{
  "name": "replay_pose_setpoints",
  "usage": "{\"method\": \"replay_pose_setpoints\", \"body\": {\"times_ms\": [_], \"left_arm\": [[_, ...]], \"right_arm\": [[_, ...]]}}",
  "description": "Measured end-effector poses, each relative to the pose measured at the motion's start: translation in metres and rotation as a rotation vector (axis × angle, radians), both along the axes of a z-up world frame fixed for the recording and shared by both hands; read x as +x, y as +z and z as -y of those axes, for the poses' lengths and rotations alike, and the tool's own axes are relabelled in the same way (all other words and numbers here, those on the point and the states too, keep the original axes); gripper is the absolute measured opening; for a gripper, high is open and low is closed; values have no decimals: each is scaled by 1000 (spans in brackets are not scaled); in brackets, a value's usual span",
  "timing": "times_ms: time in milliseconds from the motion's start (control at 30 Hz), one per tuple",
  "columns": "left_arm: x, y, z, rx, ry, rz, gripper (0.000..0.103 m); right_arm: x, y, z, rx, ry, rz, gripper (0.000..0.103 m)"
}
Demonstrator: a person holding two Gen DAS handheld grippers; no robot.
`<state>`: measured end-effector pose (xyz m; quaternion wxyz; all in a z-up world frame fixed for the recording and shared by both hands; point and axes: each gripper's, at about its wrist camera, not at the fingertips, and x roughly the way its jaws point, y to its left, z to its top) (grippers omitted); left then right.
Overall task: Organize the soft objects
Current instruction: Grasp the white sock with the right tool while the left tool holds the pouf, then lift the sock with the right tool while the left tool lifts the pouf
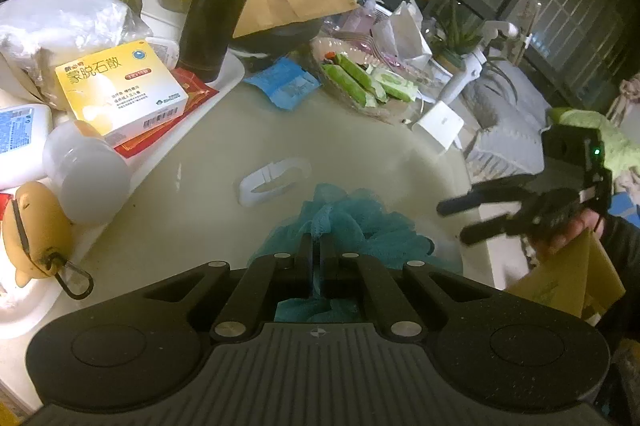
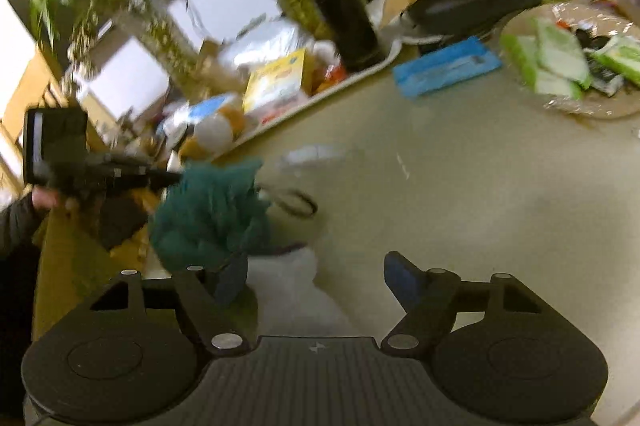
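left gripper (image 1: 316, 250) clamped on teal mesh pouf (image 1: 352, 218); right gripper (image 1: 456, 222) open nr it.

Left gripper closed on the loofah, right gripper with jaws apart.

The left gripper (image 1: 316, 246) points down toward the table, and its two fingers (image 1: 305, 258) stand almost together, pinching a bit of the teal loofah (image 1: 360, 222) between them. In the right wrist view it reaches in from the left, with a hand (image 2: 50, 200) and a dark sleeve behind it. The right gripper (image 1: 460, 220) is beyond the right edge of the table, tilted down, its fingers spread with nothing between them. A hand (image 1: 576, 230) holds it from behind. In its own view, which is blurred, the right gripper (image 2: 316, 280) shows both fingertips (image 2: 400, 276) well apart.
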<state>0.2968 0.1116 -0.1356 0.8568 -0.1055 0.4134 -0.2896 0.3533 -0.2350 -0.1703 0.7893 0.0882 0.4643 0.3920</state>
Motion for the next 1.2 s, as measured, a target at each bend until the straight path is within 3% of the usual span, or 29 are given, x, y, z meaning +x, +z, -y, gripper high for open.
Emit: {"method": "replay_pose_setpoints", "body": {"times_ms": [233,400,700,800,967,1200], "left_arm": [[0,1,0,-1,7,4,3],[1,0,0,2,12,3,3],[1,0,0,6,20,2,3],[2,0,0,6,20,3,3],[2,1,0,9,23,13,3],[-4,7,0,17,46,45,3]], "right_arm": [[1,-18,-13,-76,71,-68,64],[2,-22,-13,-51,83,-109,49],[5,-27,-4,-33,73,-203,57],[4,-30,-4,-20,83,-239,51],[-3,-20,-8,-24,85,-167,40],[-3,7,8,-57,-104,48,37]]}}
